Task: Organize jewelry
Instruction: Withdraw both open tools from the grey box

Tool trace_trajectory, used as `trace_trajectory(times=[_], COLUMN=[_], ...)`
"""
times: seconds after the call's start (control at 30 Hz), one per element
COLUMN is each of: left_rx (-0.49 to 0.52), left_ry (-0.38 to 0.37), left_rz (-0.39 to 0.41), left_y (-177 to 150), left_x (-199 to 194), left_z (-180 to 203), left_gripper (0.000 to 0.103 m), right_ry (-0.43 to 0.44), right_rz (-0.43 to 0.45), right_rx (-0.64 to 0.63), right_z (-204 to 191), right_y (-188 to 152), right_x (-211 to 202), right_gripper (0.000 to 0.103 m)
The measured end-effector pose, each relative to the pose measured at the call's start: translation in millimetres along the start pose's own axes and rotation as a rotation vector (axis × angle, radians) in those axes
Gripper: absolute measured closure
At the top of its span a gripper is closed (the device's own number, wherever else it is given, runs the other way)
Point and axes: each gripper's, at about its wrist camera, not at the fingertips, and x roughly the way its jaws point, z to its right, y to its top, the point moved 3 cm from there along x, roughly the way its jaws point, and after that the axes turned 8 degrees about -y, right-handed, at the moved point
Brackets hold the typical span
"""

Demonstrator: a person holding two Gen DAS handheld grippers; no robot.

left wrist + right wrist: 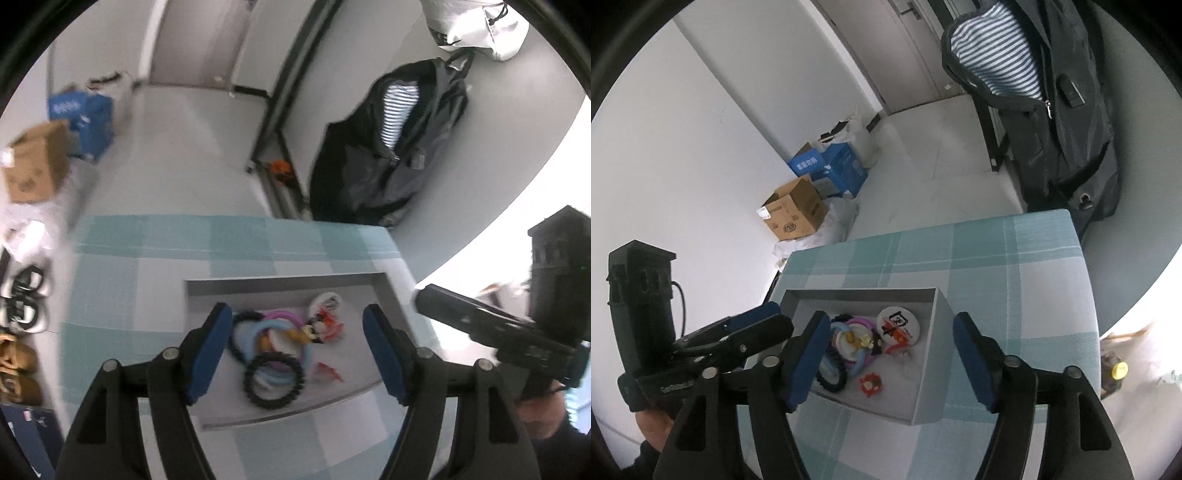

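A shallow grey tray (280,281) (932,373) sits on a teal plaid cloth (147,295) (1015,277). It holds a black coiled hair tie (275,380) (831,380), a pale blue ring (258,332), a pink ring (280,316), a round white badge (325,302) (897,325) and a small red piece (327,371) (870,384). My left gripper (295,314) (781,317) hovers over the tray's left part, open and holding nothing. My right gripper (892,319) (428,299) hangs above the tray from the right side, also open and holding nothing.
A dark backpack with striped lining (391,147) (1071,129) stands just beyond the table's far edge. A cardboard box (35,166) (794,214) and a blue box (85,118) (831,170) sit on the floor by the wall. Shoes (18,369) lie at the left.
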Motion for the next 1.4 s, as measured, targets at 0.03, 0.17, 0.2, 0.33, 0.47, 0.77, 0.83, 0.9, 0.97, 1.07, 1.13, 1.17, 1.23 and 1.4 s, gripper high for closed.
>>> trace_trajectory(times=[0.03,0.17,0.2,0.33,0.47,0.77,0.83,0.9,0.97,1.07,1.13,1.17,1.23,1.4], left_rx=[-0.003,-0.004,-0.004,0.013,0.022,0.002,0.006,0.012,-0.007,-0.024,-0.019,-0.016,-0.012,-0.026], left_ry=[0.018,0.107,0.122,0.176,0.209,0.246,0.246,0.25,0.232,0.201,0.201,0.206,0.215,0.227], left_rz=[0.011,0.066,0.081,0.127,0.15,0.22,0.221,0.219,0.228,0.232,0.241,0.243,0.24,0.22], left_y=[-1,-5,-7,-14,-19,-32,-35,-41,-48,-50,-50,-50,-51,-54], left_x=[-2,-15,-19,-33,-42,-64,-65,-66,-69,-70,-70,-71,-70,-67], left_z=[-2,-6,-5,-3,-2,7,11,14,15,16,16,17,16,10], left_gripper=[0.034,0.034,0.034,0.024,0.023,0.014,0.013,0.011,0.001,0.001,0.001,0.001,0.001,0.001], right_ry=[-0.001,-0.008,-0.007,0.0,-0.011,-0.041,-0.044,-0.042,-0.044,-0.055,-0.057,-0.062,-0.066,-0.078], right_rz=[0.009,0.055,0.062,0.092,0.119,0.192,0.196,0.192,0.186,0.182,0.181,0.178,0.174,0.18], right_rx=[0.001,-0.013,-0.018,-0.043,-0.063,-0.091,-0.088,-0.082,-0.081,-0.083,-0.082,-0.082,-0.086,-0.101], right_z=[-1,-7,-9,-16,-22,-29,-28,-28,-28,-28,-28,-28,-28,-30], right_y=[-1,-6,-8,-14,-25,-47,-51,-55,-61,-65,-67,-68,-69,-69], right_x=[-3,-15,-18,-30,-40,-66,-70,-72,-74,-75,-75,-75,-73,-72], right_gripper=[0.03,0.022,0.021,0.017,0.01,0.001,0.0,0.0,0.0,0.0,0.0,0.0,0.0,0.0])
